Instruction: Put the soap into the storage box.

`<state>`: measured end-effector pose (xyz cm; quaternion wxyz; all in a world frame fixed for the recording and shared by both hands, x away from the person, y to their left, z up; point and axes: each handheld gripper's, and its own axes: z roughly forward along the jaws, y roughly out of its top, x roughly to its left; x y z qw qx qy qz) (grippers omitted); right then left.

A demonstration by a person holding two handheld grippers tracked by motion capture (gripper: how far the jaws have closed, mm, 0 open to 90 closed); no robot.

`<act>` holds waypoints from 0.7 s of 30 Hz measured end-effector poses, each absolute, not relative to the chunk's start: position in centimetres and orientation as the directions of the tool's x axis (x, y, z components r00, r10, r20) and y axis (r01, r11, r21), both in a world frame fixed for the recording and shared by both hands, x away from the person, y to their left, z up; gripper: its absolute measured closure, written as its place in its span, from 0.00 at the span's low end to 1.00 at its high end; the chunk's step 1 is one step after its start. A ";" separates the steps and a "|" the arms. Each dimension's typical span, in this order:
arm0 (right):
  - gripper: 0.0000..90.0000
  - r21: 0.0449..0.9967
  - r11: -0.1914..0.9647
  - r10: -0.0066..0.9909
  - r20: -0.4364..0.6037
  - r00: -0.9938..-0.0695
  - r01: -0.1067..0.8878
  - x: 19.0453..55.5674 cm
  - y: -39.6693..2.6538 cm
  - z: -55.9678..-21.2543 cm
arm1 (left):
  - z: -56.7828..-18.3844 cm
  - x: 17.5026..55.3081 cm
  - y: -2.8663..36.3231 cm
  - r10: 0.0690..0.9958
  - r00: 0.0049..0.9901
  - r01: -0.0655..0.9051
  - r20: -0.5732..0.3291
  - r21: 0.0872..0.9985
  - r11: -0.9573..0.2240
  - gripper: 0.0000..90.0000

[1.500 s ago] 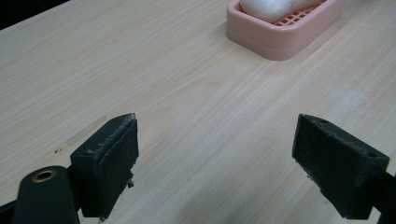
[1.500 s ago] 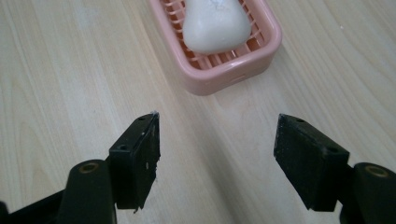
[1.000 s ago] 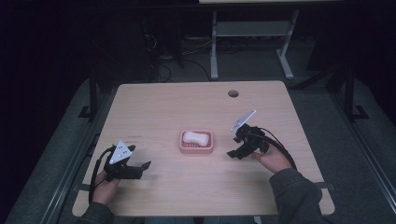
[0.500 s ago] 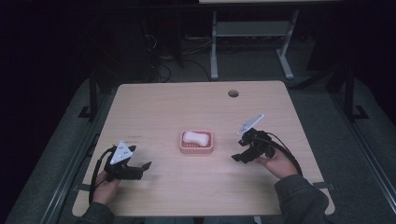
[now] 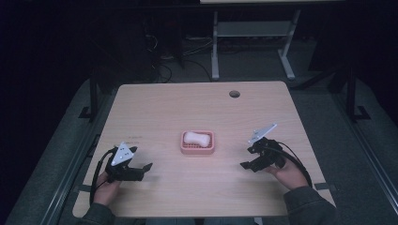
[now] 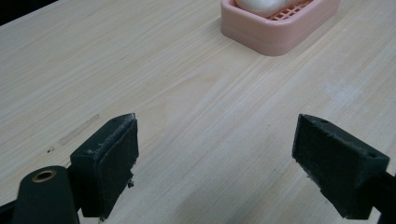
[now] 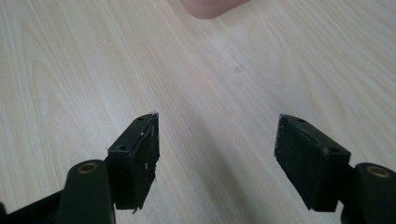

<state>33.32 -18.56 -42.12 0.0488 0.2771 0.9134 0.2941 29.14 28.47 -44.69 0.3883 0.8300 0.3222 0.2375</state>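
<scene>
High view: soap (image 5: 196, 138) sits in pink dish (image 5: 197, 149) at frame centre on counter (image 5: 187, 108), left tongs (image 5: 141, 168) and right tongs (image 5: 248, 158) both released, empty, well apart from it, so no grasp started.

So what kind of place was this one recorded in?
Probably a lab or workshop recording station, not a home. A bare wooden table with a cable hole stands on grey carpet in a dark room, with a metal stand frame and loose cables behind it. A pink soap dish is the sole prop.

Soap (image 5: 196, 138) in dish (image 5: 210, 147), mid-table (image 5: 187, 103), between both hand-held grippers.
</scene>
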 end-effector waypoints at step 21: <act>0.32 0.601 0.617 0.585 0.082 -0.807 0.509 30.3 -21.6 -43.2 | -44.9 29.0 28.1 0.695 0.711 0.362 0.108 0.791 -0.493 0.15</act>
